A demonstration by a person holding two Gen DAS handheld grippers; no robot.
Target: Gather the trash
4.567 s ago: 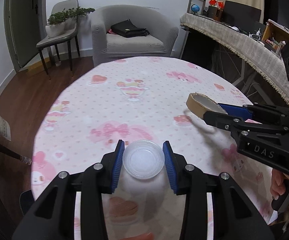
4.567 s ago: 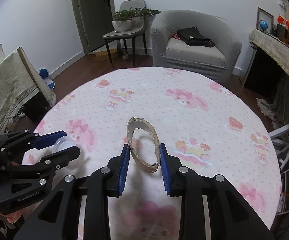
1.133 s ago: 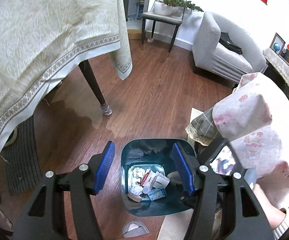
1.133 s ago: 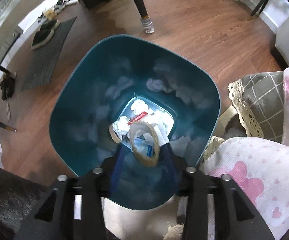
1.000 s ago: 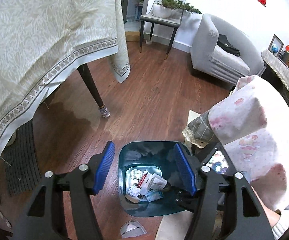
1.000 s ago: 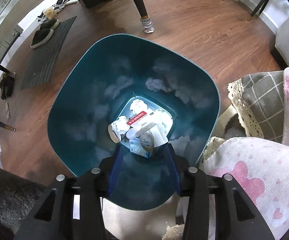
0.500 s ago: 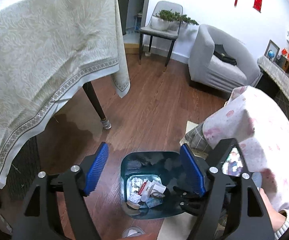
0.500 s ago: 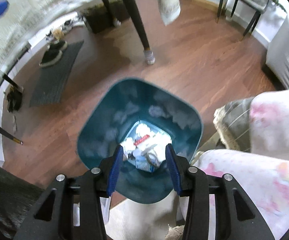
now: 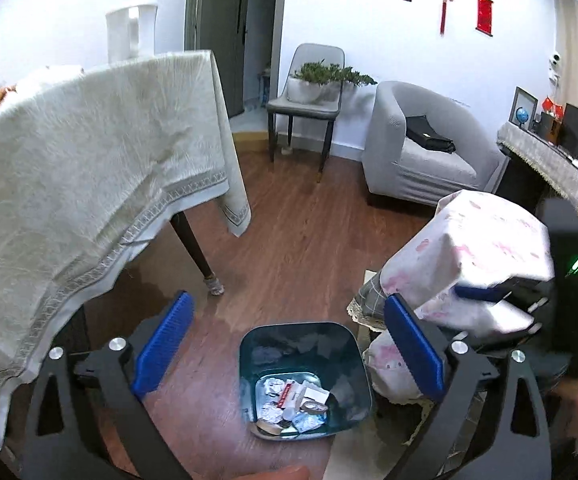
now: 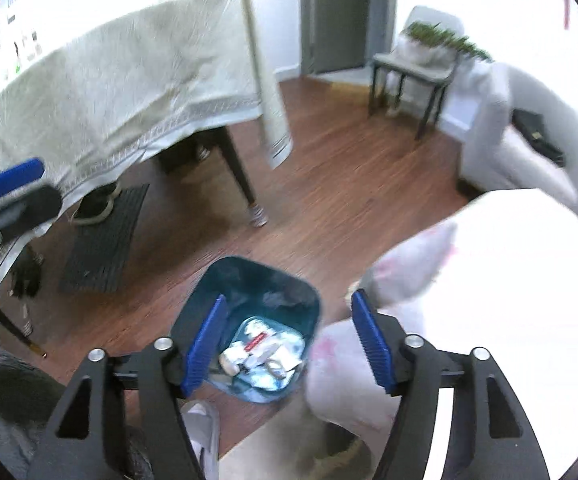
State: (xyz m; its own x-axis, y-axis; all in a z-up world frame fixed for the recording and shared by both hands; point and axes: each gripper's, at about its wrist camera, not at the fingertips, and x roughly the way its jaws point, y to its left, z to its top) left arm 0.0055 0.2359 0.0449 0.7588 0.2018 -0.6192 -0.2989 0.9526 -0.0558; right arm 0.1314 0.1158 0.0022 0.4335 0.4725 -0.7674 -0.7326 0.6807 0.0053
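1. The left gripper hangs above the floor with its jaws wide apart and nothing between them; they have just been opening; its blue pads frame the bin far below.
2. The right gripper also has its jaws apart and empty; they too have just been opening; its view is motion-blurred.
3. The bin is dark teal with a squarish mouth; it stands upright on the wood floor, just beside the hanging edge of the pink cloth.
4. The trash lies at the bottom of the bin: crumpled white paper, a red-and-white wrapper, a cardboard ring and a clear piece; the separate items are hard to tell apart in the right view.
5. A table under a beige cloth stands to the left, well apart from the bin; one dark leg shows beneath it.
6. A grey armchair with a black bag on its seat stands by the far wall; a chair bearing a plant is beside it.
7. A dark mat lies on the floor under the beige-clothed table.
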